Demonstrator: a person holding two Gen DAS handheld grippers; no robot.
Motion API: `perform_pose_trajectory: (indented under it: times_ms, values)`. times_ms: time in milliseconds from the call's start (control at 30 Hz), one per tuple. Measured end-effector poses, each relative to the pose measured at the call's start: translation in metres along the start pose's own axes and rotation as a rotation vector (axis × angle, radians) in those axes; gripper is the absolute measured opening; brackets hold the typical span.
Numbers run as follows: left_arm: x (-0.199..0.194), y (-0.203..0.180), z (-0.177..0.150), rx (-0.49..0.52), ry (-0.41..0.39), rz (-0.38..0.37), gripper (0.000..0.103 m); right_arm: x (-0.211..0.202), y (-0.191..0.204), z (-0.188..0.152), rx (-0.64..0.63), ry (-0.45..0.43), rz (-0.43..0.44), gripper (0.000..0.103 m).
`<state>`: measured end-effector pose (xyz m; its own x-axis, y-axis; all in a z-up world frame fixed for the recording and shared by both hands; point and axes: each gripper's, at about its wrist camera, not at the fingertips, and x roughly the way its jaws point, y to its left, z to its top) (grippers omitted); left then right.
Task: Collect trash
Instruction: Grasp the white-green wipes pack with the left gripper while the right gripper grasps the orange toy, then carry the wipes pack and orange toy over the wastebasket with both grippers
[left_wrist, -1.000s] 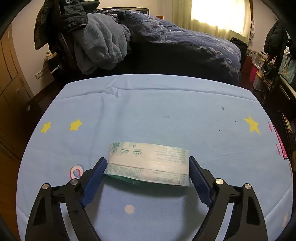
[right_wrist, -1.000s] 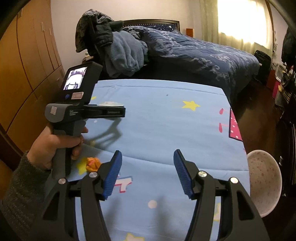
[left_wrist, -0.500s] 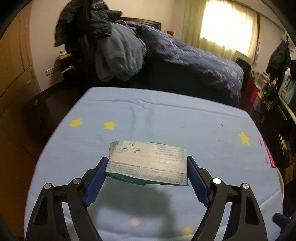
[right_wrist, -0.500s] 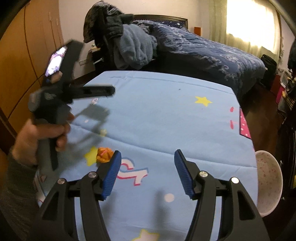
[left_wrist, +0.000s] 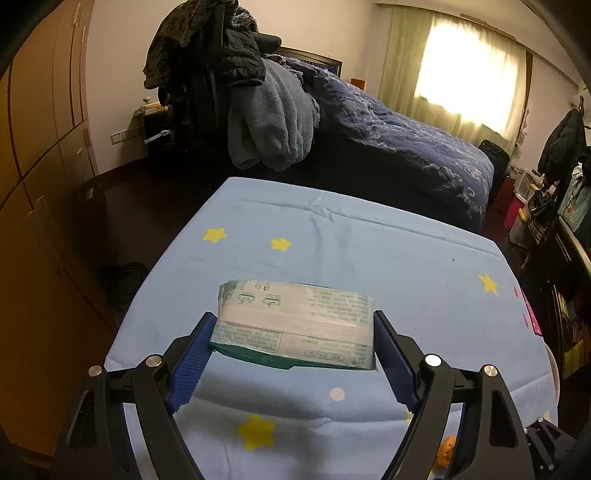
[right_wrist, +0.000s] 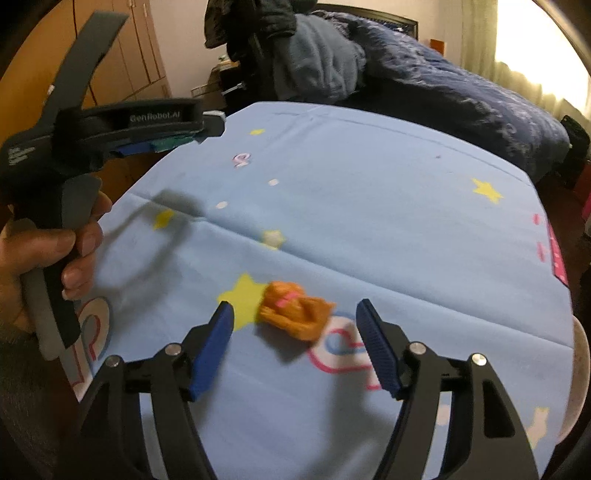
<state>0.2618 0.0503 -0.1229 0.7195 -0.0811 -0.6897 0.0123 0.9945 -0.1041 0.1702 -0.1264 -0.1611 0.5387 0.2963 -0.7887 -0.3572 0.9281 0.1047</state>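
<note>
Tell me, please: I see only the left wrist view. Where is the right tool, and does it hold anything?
Observer: The right tool holds nothing. It is opening, and an orange crumpled scrap lies on the cloth between its fingers, untouched.
Operator: Where exactly does the scrap lie?
Observer: Right against a big yellow star printed on the blue cloth.
Operator: Does that view show my left tool?
Observer: Yes, from the side, at the left above the table. A hand grips its handle, and a green edge of the packet shows in it.
</note>
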Motion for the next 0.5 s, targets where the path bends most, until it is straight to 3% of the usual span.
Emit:
perform_pose_trajectory:
  times_ms: [67,100,267,500]
  values:
    - [0.0,0.001,-0.001,0.001,0.003,0.0,0.083,0.003,0.004,0.0,-0.017,-0.003,-0.013,0.054]
    - [0.0,0.002,-0.002,-0.001,0.003,0.0,0.083,0.004,0.007,0.0,-0.033,-0.002,-0.032,0.04]
    - [-0.003,0.002,-0.005,0.0,0.001,-0.007,0.083,-0.001,0.001,-0.004,-0.005,-0.01,0.008,0.04]
    - [-0.026,-0.03,-0.012,0.053,-0.024,-0.051,0.083,-0.035,-0.028,-0.022,0.08,-0.061,0.008,0.04]
